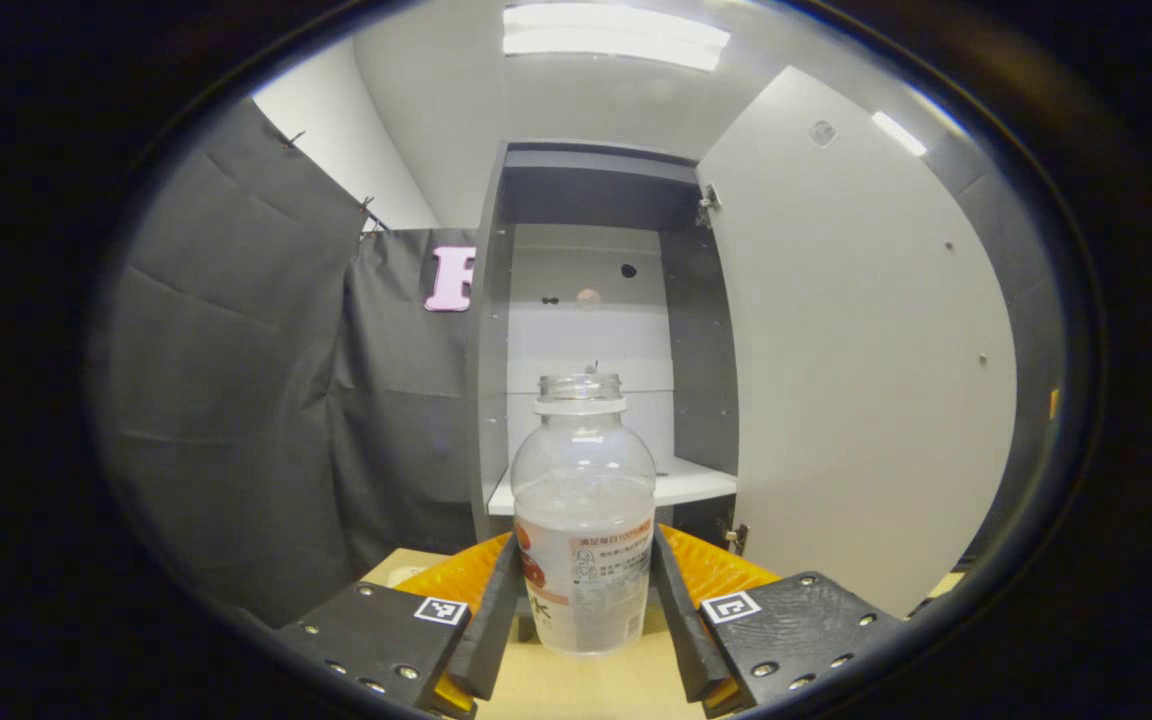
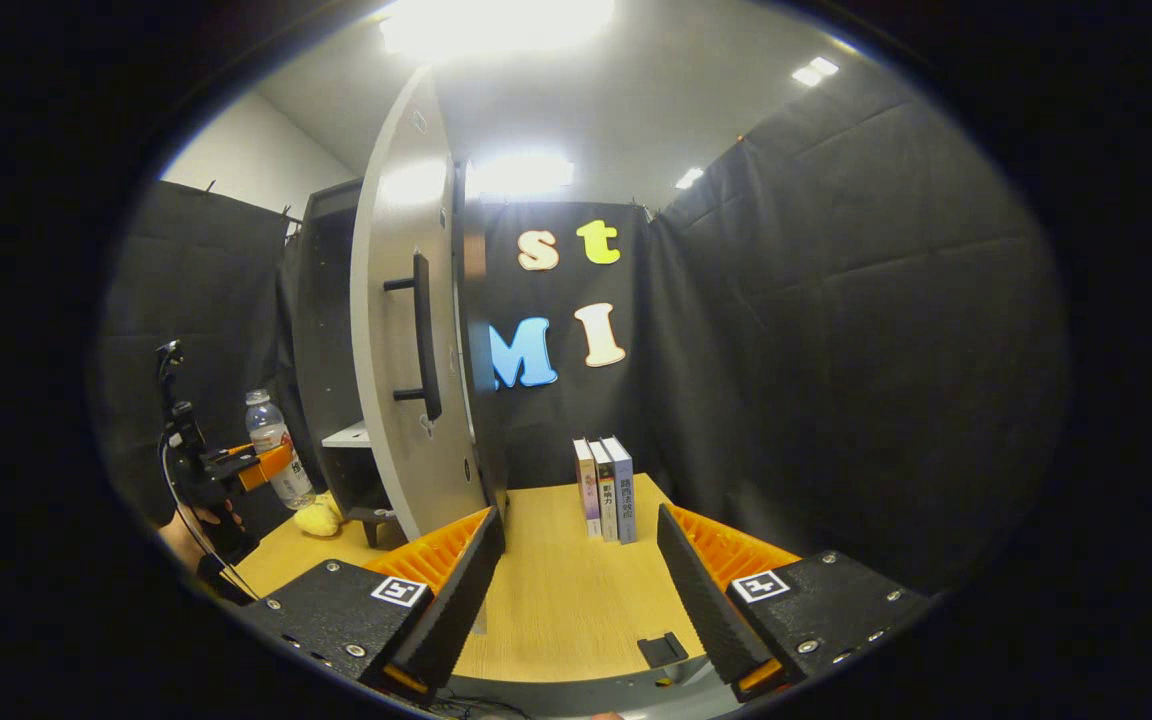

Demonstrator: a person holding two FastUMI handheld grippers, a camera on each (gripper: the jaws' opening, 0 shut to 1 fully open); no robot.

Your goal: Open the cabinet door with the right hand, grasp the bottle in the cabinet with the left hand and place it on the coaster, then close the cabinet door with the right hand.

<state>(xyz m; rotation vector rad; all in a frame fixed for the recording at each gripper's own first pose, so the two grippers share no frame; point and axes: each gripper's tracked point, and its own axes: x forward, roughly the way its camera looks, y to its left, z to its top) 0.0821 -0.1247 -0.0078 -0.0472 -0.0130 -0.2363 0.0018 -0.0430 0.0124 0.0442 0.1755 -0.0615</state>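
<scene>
A clear, capless plastic bottle [image 1: 583, 520] with a printed label stands upright between the fingers of my left gripper [image 1: 584, 600], which is shut on its lower half; it hangs above the wooden table in front of the open cabinet [image 1: 596, 330]. The grey cabinet door [image 1: 856, 350] is swung wide to the right. In the right gripper view the door [image 2: 401, 340] with its black bar handle [image 2: 423, 335] stands to the left, edge-on. My right gripper [image 2: 576, 590] is open and holds nothing. Far left there, the left gripper [image 2: 251, 462] holds the bottle [image 2: 271, 445].
A white shelf [image 1: 676, 487] sits inside the cabinet. Three books [image 2: 604, 490] stand upright on the wooden table [image 2: 556, 600] by the black cloth wall. A small yellow object [image 2: 319, 518] lies near the cabinet's foot. A hand [image 2: 191, 540] grips the left tool.
</scene>
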